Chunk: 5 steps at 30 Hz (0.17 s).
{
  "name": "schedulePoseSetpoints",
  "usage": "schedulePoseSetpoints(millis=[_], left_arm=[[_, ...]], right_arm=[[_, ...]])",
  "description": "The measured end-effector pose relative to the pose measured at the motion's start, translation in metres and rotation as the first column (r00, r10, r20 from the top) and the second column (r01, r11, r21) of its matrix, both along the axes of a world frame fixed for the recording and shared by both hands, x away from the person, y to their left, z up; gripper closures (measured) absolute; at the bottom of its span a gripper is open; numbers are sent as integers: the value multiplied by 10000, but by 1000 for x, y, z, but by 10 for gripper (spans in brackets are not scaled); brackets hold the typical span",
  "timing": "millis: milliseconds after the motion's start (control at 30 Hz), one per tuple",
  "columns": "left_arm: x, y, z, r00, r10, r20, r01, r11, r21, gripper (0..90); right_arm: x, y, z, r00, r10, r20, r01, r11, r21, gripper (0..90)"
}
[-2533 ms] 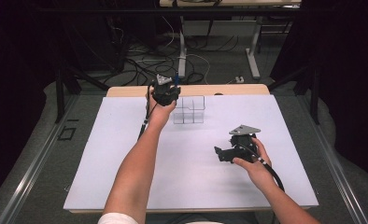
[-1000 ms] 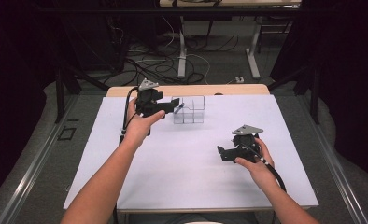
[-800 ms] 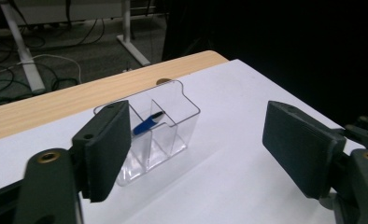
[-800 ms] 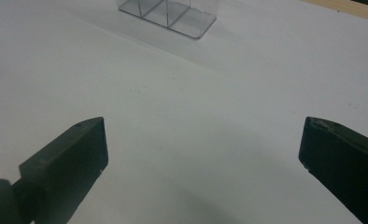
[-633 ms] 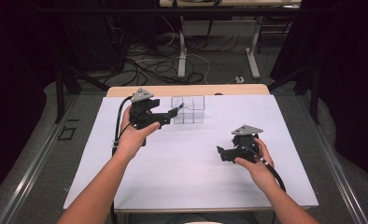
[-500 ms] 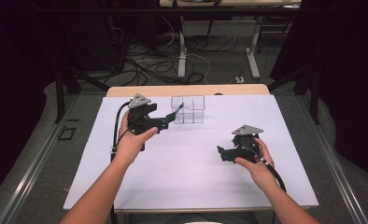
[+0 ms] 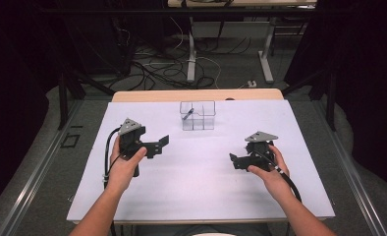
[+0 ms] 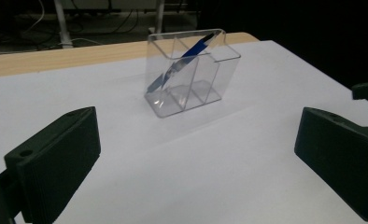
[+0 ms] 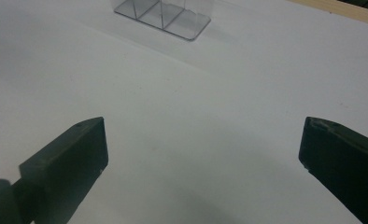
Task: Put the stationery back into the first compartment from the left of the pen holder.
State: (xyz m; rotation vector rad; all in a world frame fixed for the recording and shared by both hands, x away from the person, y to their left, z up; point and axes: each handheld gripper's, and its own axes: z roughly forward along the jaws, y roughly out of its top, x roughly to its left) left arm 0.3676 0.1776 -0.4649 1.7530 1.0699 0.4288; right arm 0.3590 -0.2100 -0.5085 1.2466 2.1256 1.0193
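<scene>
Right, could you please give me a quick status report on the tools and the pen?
Left tool open, empty. Right tool open, empty. Pen leaning in clear holder. Nothing in the way.

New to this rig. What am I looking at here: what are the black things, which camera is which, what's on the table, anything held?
A person holds a hand-held two-jaw gripper in each hand: left gripper, right gripper. One picture looks down from above the table. The other two come from cameras riding on each gripper, so the black blocks at the bottom corners are that gripper's own jaws. On the white table stands a clear divided organizer with a blue pen leaning in one compartment. Both grippers are open, with nothing held. The left jaws have just been opening.
</scene>
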Motion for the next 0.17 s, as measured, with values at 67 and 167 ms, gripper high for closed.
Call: schedulePoseSetpoints(millis=[67,167], left_arm=[[-2,5,-4,9999,106,8,-106,9999,71,2],[-3,10,-9,9998,171,-40,-170,9995,251,2]], right_arm=[[0,-1,0,10000,2,32,-2,10000,-47,13],[1,-3,0,10000,-33,43,33,10000,-54,13]])
